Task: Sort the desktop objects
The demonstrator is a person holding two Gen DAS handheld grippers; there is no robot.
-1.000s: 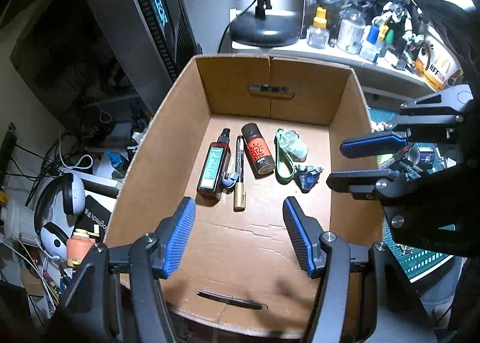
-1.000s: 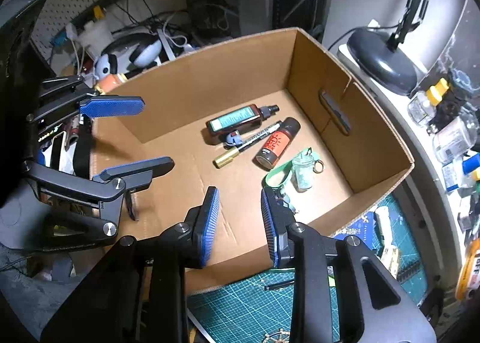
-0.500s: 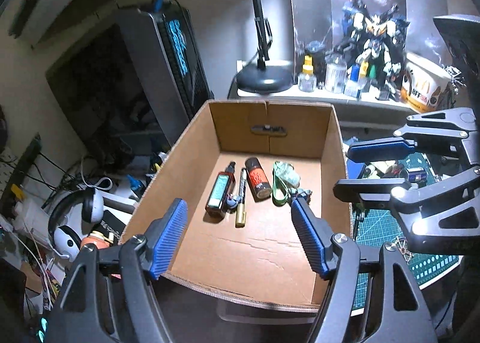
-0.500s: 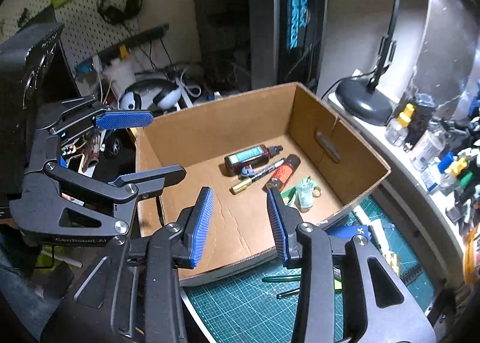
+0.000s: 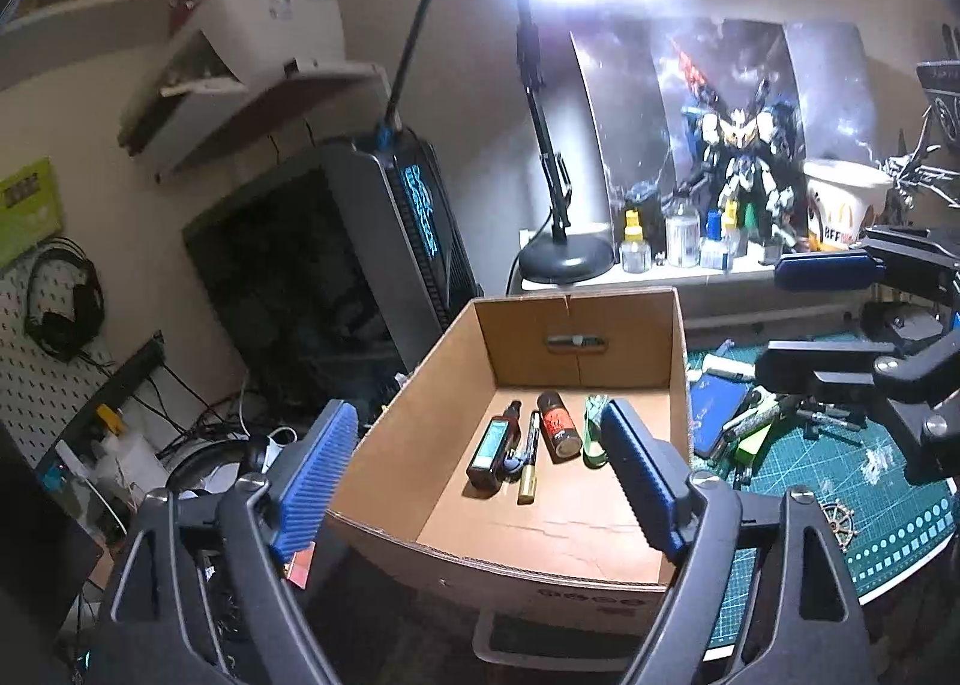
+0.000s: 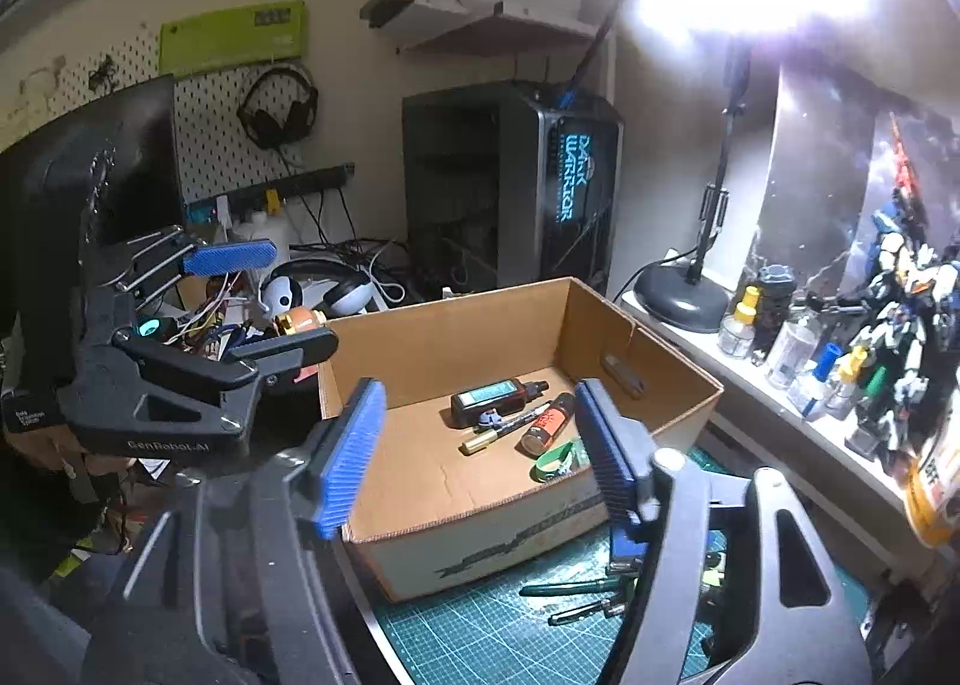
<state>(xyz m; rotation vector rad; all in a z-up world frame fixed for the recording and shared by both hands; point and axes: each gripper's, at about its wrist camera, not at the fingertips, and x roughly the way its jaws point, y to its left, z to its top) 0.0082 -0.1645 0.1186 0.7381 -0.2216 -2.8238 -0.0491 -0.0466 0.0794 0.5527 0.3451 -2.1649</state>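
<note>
**Both grippers pulled back from the box, jaws spread and empty**

The left gripper (image 5: 480, 481) hangs above the near rim of the cardboard box (image 5: 510, 559), jaws spread wide, nothing between them. The right gripper (image 6: 474, 451) is held level at the box's right side over the green cutting mat (image 6: 510, 625), jaws likewise apart. Compared with a second ago, both sit higher and farther back. Inside the box, near its far wall, lie a dark bottle (image 5: 493, 445), gold-capped marker (image 5: 529, 466), red-labelled can (image 5: 555, 424) and green strap (image 5: 591, 433).
</note>
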